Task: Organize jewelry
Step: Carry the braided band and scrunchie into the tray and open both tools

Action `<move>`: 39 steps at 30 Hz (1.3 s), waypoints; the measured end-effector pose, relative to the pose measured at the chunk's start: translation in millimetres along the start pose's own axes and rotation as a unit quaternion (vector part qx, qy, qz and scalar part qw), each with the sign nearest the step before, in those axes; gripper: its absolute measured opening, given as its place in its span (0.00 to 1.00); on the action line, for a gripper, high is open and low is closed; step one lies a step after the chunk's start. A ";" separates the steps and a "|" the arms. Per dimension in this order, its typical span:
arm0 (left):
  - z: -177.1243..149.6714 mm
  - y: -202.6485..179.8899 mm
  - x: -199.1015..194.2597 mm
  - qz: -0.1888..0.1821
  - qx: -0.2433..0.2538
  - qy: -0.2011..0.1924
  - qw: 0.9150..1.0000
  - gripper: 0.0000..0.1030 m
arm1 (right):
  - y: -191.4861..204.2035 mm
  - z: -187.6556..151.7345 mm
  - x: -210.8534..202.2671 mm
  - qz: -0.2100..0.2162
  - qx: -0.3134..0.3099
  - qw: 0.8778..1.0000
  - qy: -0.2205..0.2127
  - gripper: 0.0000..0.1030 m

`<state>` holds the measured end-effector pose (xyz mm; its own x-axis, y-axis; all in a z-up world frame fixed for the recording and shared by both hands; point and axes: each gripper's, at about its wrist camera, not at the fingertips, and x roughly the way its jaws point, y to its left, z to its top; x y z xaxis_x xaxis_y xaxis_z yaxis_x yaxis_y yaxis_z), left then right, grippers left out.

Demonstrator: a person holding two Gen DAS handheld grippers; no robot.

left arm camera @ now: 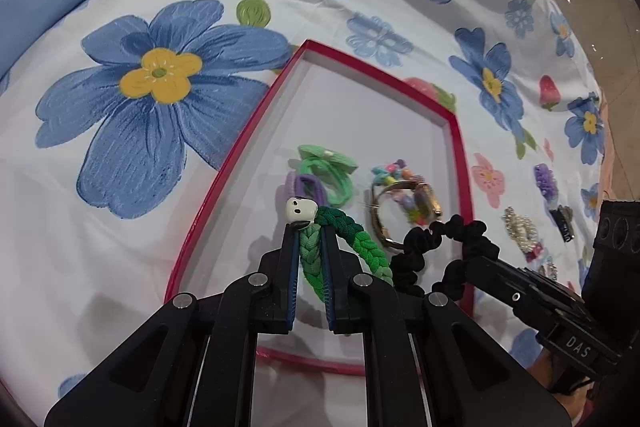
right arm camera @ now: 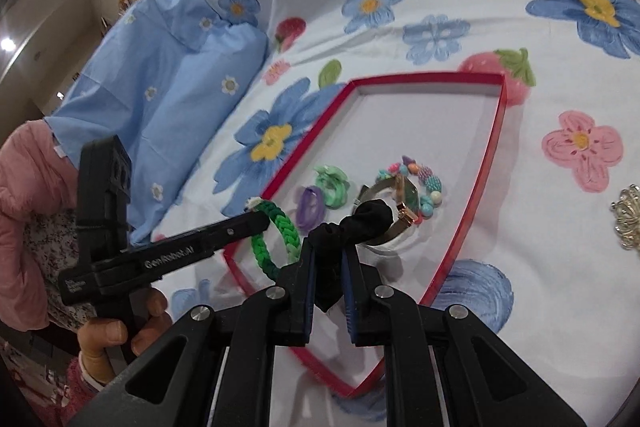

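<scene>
My left gripper point(left arm camera: 308, 233) is shut on a green braided hair tie point(left arm camera: 356, 243) with a white charm, held over the near left of the red-rimmed tray point(left arm camera: 248, 131). My right gripper point(right arm camera: 329, 251) is shut on a black scrunchie point(right arm camera: 362, 223), just right of the green braid point(right arm camera: 276, 239) and above the tray rim point(right arm camera: 494, 147). Each view shows the other tool: the right gripper point(left arm camera: 476, 263) with the scrunchie point(left arm camera: 424, 247), the left gripper point(right arm camera: 260, 219). Inside the tray lie a green tie point(left arm camera: 328, 171), a purple tie point(left arm camera: 304, 187), a beaded bracelet point(left arm camera: 400, 175) and a watch point(left arm camera: 384, 223).
The tray sits on a flowered bedspread. Right of it lie a purple clip point(left arm camera: 546, 179), a pearl clip point(left arm camera: 520, 227), a black clip point(left arm camera: 562, 219) and a silver brooch point(right arm camera: 628, 223). A blue pillow point(right arm camera: 160, 87) lies at the left. A hand point(right arm camera: 120, 339) holds the left tool.
</scene>
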<state>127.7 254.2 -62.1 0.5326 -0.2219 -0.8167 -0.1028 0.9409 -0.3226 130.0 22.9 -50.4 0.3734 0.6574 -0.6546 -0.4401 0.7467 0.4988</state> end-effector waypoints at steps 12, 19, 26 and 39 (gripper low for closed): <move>0.0 4.3 24.6 0.022 0.009 0.024 0.999 0.09 | -16.8 -3.6 25.8 -0.032 0.006 0.999 0.038 0.16; -0.5 3.2 19.1 0.026 0.009 0.019 0.999 0.36 | -14.8 -1.8 22.8 -0.036 0.004 0.998 0.042 0.28; -2.6 -0.2 4.7 0.023 0.005 0.009 1.000 0.36 | -12.2 -2.6 9.0 -0.038 0.003 0.999 0.030 0.33; -18.2 -41.1 -20.1 -0.006 0.025 -0.002 1.000 0.36 | -23.2 -19.7 -49.0 -0.045 0.019 0.999 -0.009 0.33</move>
<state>106.0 215.4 -41.1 0.5375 -0.2313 -0.8109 -0.0552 0.9499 -0.3075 105.8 -28.7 -41.0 0.4245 0.5892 -0.6875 -0.3732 0.8057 0.4600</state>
